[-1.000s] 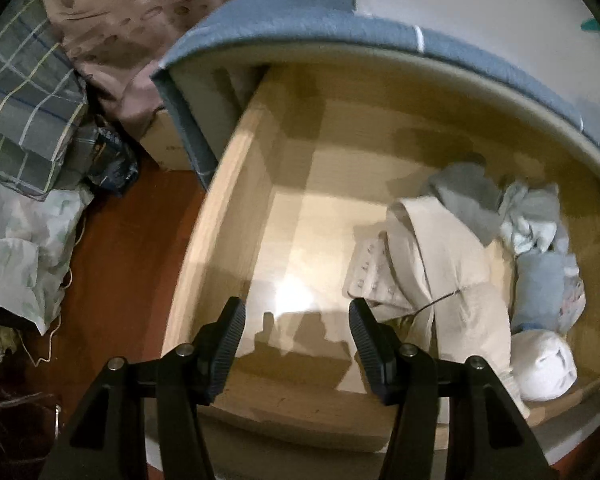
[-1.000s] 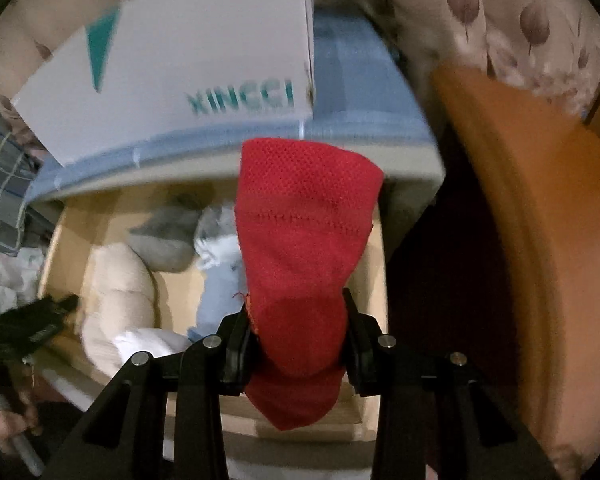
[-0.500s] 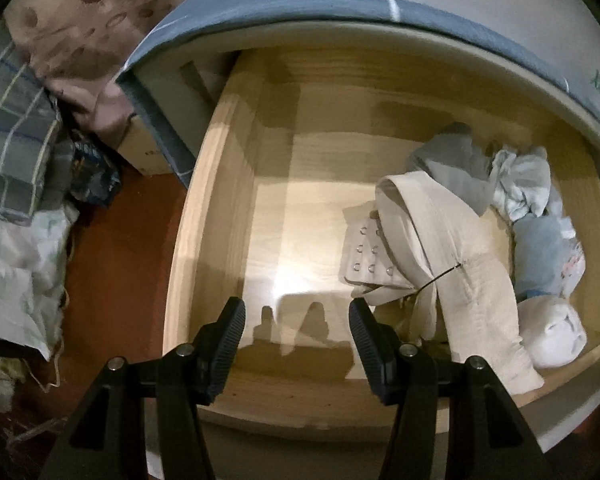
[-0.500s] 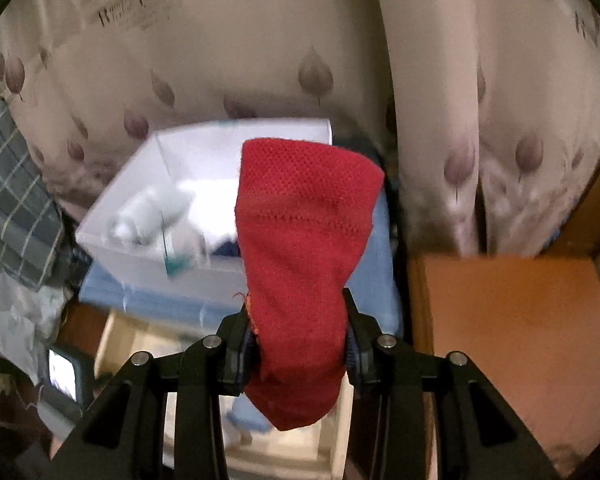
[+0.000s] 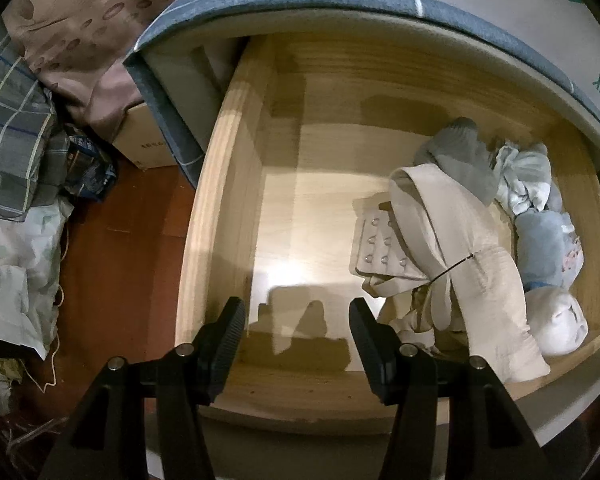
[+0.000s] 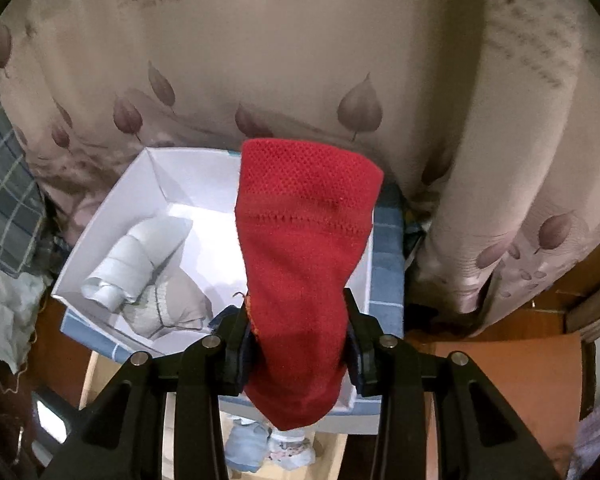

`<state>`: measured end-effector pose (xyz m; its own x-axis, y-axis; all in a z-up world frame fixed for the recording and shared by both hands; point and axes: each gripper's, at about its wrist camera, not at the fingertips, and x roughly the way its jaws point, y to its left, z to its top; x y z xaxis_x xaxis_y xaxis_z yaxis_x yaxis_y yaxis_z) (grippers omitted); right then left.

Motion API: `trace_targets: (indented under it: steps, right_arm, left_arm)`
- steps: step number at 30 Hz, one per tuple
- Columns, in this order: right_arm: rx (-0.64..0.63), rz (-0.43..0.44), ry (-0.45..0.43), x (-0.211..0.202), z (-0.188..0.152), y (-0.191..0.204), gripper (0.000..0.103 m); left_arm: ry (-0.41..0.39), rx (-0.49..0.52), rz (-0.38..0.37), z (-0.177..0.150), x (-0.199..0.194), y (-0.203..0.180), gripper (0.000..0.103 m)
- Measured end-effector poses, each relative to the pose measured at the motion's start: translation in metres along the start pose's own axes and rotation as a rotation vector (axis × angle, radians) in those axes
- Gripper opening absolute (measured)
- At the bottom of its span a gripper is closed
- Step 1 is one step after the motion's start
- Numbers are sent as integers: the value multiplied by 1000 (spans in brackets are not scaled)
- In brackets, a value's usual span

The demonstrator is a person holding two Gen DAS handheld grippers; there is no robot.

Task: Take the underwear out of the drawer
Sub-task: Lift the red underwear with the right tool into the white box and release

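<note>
- The right gripper (image 6: 296, 332) is clamped on a red knitted garment (image 6: 304, 248); both pads press its sides. The piece stands up above the jaws and hangs out below them. What kind of garment it is cannot be settled from here; the ribbed band near its top is all that shows of its make.
- The red piece is out of the drawer, held above a white open box (image 6: 112, 216) that sits on a blue cloth-covered top.
- The red fabric hides the middle and right part of the box interior. On the visible left side lie a pale rolled cloth (image 6: 140, 260) and a grey-white folded piece (image 6: 168, 308), touching each other.
- Below the right gripper a strip of the drawer shows, with light blue bundles (image 6: 260, 448) partly cut off by the gripper body.
- A leaf-patterned curtain (image 6: 300, 60) fills the background; the print at its top is too blurred to read.
- The left gripper (image 5: 298, 332) hangs over the wooden drawer (image 5: 228, 184), jaws spread, with nothing between them.
- In the drawer, the left half of the floor is bare. At the right lie a beige bra (image 5: 452, 248) with its hook panel showing, a grey piece (image 5: 464, 156), pale blue cloth (image 5: 544, 248) and a white bundle (image 5: 560, 328), crowded together.
- The drawer's far right corner is overhung by the blue top, and the box lettering there is cut off at the frame edge.
- Left of the drawer, a dim heap of checked cloth (image 5: 12, 128) lies on the floor; detail is lost.
</note>
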<state>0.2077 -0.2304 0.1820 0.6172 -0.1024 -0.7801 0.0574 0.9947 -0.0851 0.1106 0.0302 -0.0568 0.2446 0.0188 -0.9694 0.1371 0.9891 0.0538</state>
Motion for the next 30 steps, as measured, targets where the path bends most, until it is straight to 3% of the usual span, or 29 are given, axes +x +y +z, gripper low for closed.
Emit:
trace_targets:
  steps: [14,23,30]
  right_arm:
    - [-36,-14,147,78,-2,27,38]
    - [-11,-22,103,68,1,26,55]
    - [-15,25,53,34,-6,21,55]
  left_arm:
    - [-6,18,-21,1,1,-3,55]
    - [-12,29,-2,1,0,-8,55]
    - [-20,43,19,0,-2,-10,55]
